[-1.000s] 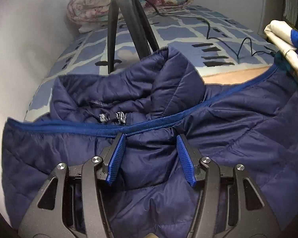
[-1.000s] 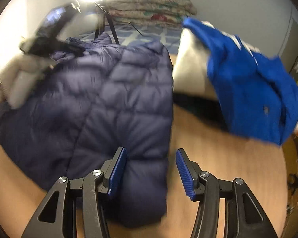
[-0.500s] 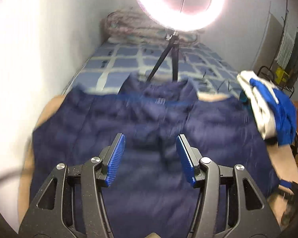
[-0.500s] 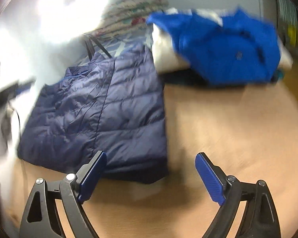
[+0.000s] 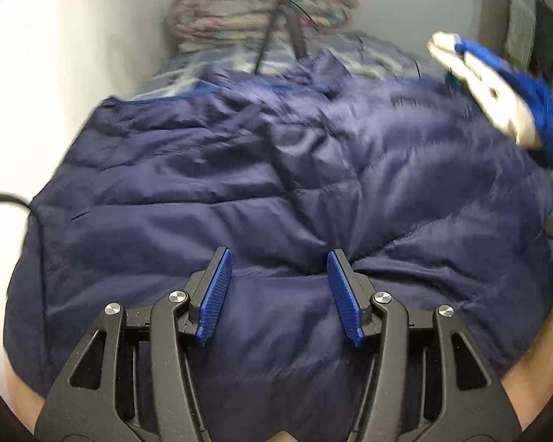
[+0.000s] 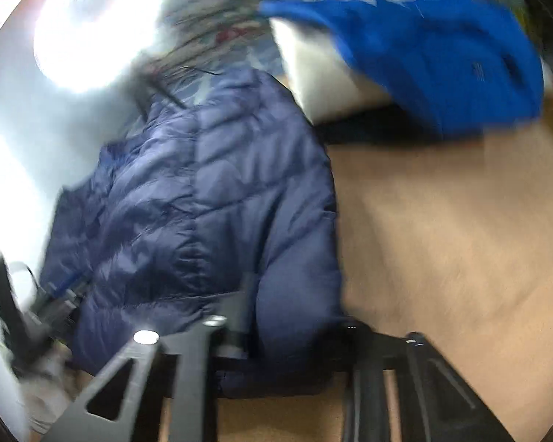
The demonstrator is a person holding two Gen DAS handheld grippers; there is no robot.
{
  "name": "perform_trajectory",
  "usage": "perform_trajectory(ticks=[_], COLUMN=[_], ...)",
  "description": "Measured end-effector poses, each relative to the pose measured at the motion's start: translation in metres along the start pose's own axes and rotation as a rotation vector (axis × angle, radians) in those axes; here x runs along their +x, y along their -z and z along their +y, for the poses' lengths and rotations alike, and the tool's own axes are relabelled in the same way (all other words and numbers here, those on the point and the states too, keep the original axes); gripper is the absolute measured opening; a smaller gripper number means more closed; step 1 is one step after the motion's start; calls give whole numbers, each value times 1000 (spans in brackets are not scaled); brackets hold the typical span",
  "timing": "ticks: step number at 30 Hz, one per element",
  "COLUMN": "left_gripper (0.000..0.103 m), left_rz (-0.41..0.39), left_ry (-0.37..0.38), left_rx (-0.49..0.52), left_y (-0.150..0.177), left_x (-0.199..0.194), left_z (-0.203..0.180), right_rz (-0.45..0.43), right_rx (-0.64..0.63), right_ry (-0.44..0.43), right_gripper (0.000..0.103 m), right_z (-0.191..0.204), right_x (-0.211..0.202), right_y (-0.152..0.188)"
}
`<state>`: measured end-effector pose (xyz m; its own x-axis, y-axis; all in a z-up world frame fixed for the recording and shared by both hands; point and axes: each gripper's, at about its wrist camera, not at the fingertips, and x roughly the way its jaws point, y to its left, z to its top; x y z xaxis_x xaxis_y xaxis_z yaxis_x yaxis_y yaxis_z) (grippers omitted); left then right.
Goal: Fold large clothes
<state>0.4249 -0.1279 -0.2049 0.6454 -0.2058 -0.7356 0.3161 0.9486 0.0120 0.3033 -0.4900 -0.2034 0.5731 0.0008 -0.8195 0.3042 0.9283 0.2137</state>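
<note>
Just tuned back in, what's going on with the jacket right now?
A person is folding a navy puffer jacket on a tan surface with two handheld grippers. The left gripper sits over the near part of the jacket, jaws apart, with a bulge of fabric between the pads. The right gripper is closing at the jacket's near corner, and fabric bunches between its jaws, though blur hides the pads. A blue and white garment lies further back.

No legible text anywhere — only a blurred, unreadable mark on the blue garment [image 6: 477, 70].
</note>
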Motion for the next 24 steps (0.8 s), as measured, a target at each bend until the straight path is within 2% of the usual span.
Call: perform_trajectory(ticks=[3,6,8,9,15,20,24], left_gripper=[56,56,61,64,64,64,64], left_rz=[-54,-75,-85,-88,-37,-10,-37], left_ry=[79,141,176,179,149,202,185], left_rx=[-72,-92,-100,-111,-148,-244,-282], left_y=[9,29,51,63,128,160,173], left_x=[-46,-88,-114,-124,-155,-166,-178], left_z=[19,31,40,45,59,73,82], right_rz=[-72,-138,-168,-185,-246,-304,-321], right_rx=[-110,-179,-219,-239,-293,-346,-413], right_ry=[44,57,60,58,-13,-84,-163], right_gripper=[11,10,8,8,6,5,3], right_z=[25,45,54,61,99,150,208], right_x=[-24,-47,-59,-65,-89,-101,-103], right_y=[-7,-14,-17,-20,-41,-52,-51])
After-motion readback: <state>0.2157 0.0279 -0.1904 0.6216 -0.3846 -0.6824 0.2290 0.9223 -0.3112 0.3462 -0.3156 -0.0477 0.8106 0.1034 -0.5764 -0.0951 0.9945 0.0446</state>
